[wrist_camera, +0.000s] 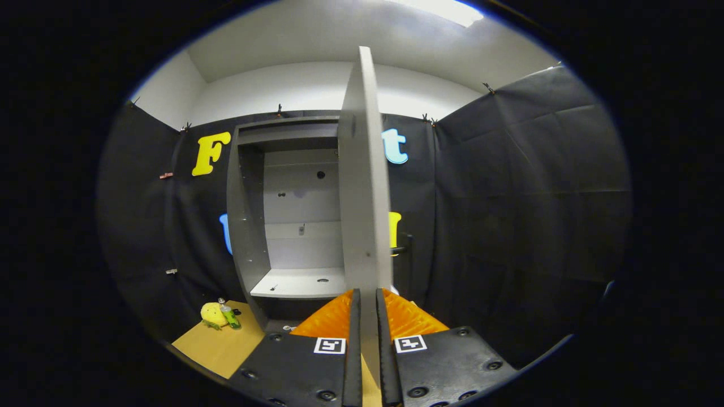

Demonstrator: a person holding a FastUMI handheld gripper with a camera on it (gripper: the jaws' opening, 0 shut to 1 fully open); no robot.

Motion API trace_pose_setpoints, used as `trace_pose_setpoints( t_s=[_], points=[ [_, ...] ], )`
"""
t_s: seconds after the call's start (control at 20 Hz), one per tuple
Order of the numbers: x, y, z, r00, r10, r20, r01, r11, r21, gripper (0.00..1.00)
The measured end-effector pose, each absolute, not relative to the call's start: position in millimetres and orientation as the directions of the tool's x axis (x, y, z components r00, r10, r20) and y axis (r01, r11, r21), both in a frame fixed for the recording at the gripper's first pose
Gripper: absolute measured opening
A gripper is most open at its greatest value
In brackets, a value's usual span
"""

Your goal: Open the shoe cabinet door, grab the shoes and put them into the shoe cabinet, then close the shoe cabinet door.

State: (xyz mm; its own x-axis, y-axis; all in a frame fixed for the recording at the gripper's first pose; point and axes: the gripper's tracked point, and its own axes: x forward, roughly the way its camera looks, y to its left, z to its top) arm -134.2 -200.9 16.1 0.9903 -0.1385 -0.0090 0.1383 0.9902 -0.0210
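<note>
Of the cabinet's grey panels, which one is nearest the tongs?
The open door, seen edge-on: its lower edge sits between the tongs, whose fingers close on it. The cabinet's side wall and back panel lie well beyond.

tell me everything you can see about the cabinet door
The door is a flat grey panel, matte like painted board, seen edge-on and standing upright. It is swung open, sticking out toward the camera from the right side of the cabinet. Its lower edge sits between the fingers of the gripper, which are closed on it from both sides. A dark handle juts from its right face.
</note>
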Motion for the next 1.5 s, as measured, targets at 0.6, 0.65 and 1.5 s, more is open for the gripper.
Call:
trace_pose_setpoints(
  t_s=[0.6,0.65,1.5],
  points=[
    [-121,-110,-148,0.949,0.049,-0.311,-0.048,0.999,0.011,0.17],
    [-120,-100,-173,0.934,0.062,-0.351,-0.056,0.998,0.026,0.17],
    [-124,-53,-460,0.688,-0.013,-0.726,0.054,0.998,0.032,0.17]
  ],
)
